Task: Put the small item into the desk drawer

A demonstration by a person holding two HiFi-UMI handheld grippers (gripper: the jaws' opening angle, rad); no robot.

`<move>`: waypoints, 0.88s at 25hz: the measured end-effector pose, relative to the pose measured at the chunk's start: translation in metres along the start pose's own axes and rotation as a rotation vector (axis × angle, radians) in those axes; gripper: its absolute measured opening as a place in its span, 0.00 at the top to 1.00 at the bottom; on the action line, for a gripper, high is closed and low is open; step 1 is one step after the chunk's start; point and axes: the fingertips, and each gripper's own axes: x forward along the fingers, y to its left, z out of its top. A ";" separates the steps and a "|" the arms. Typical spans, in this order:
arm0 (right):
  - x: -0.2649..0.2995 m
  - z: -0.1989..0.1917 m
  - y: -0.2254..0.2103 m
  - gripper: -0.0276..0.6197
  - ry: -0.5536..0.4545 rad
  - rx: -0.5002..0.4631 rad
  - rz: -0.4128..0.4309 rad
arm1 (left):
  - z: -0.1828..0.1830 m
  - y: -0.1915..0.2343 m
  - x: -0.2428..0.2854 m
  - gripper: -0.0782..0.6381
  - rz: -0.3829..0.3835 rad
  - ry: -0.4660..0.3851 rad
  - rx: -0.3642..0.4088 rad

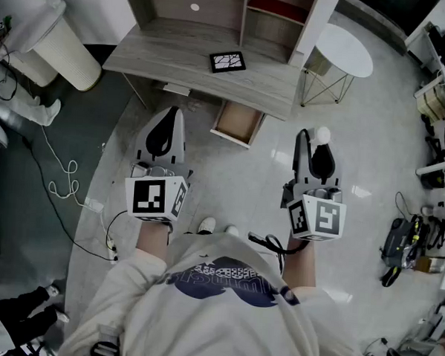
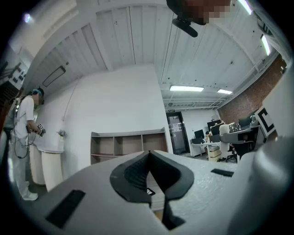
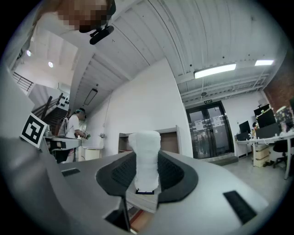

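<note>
Person's light shirt (image 1: 223,300) is sitting nearest, with both grippers pointing toward the desk (image 1: 177,52). Left gripper (image 1: 168,115) is hovering in front of the desk, left of its open drawer (image 1: 238,122), jaws pressing together on nothing. Right gripper (image 1: 315,137) is hanging off the desk's right front corner, jaws partway apart and clamping the small white item (image 1: 323,133), which is poking past the tips.
</note>
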 end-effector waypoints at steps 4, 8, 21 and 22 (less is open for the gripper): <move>0.000 -0.002 0.000 0.76 0.004 -0.009 -0.004 | -0.001 0.000 0.000 0.88 0.000 0.001 0.000; -0.001 -0.003 0.001 0.76 0.014 -0.022 0.001 | -0.001 0.002 -0.001 0.88 0.005 0.003 -0.001; -0.006 -0.006 0.003 0.76 0.013 0.080 0.071 | -0.007 -0.002 -0.011 0.88 0.026 0.026 -0.006; -0.007 -0.006 0.003 0.76 0.010 0.100 0.081 | -0.007 -0.002 -0.012 0.88 0.028 0.029 -0.007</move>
